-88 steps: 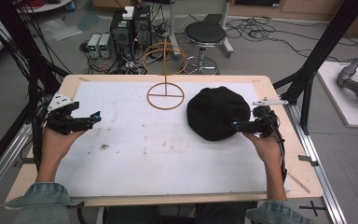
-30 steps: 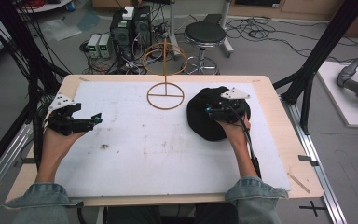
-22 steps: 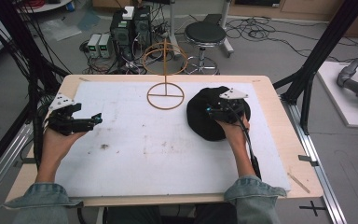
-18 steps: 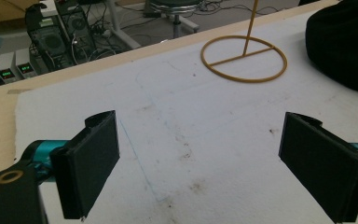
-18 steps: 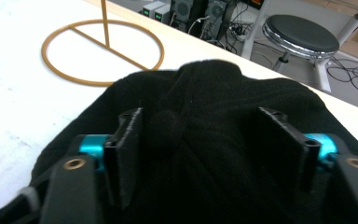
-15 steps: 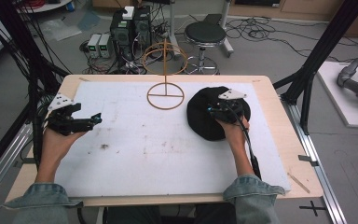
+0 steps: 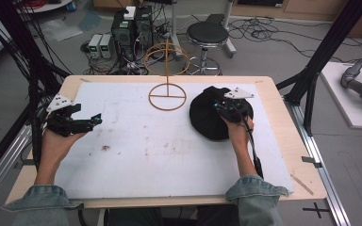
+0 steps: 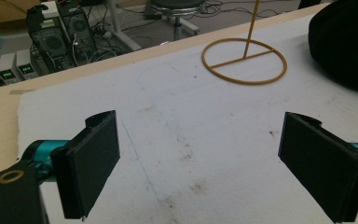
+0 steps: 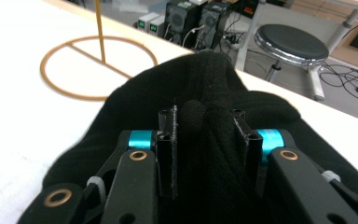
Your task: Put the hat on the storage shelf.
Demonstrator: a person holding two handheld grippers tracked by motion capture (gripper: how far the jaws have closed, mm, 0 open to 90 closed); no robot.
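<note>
The right gripper [image 9: 205,140] is clenched on a pinched fold of the one black knitted hat [image 7: 212,115], which lies on the right part of the white mat [image 7: 136,141] beside the single wooden ring stand [image 7: 168,96]. The left gripper [image 8: 214,158] hovers with jaws wide apart over bare mat at the left, holding nothing. The step in hand looks like the grasp itself; the next move likely calls for lifting the soft cap clear without losing the fold, perhaps toward the stand's upright.
</note>
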